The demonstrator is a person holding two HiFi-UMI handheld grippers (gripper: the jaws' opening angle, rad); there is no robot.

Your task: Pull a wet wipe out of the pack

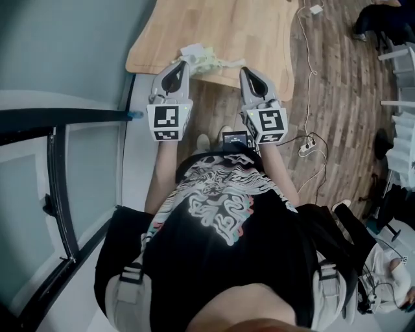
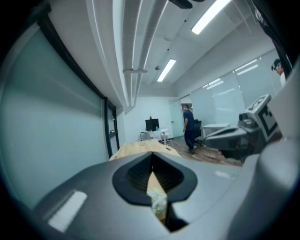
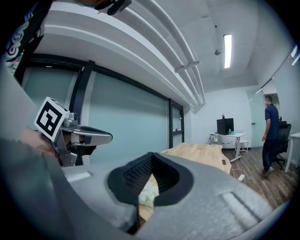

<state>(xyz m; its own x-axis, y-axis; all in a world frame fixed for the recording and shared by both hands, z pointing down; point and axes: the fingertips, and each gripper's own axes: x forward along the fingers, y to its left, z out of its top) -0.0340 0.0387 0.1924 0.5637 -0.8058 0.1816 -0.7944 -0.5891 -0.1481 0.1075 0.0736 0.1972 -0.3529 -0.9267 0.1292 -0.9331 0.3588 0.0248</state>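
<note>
**A:** How do the tongs stand?

**B:** The left grey gripper (image 1: pixel 183 64) and the right grey gripper (image 1: pixel 245 70), each bearing a marker cube (image 1: pixel 168 120), are level side by side. Both have their jaws closed tip to tip with nothing gripped.

**A:** And the wipes?

**B:** The pale green wet-wipe pack (image 1: pixel 209 62) lies just ahead of both tips, at the near edge of the light wooden table (image 1: pixel 214 26).

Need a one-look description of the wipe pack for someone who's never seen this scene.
Find the wooden table at the top of the head view. The wipe pack lies at its near edge, just ahead of the left gripper. It is a small pale crumpled packet, the only thing seen on the tabletop; the white plug sits off it, to the right.
</note>
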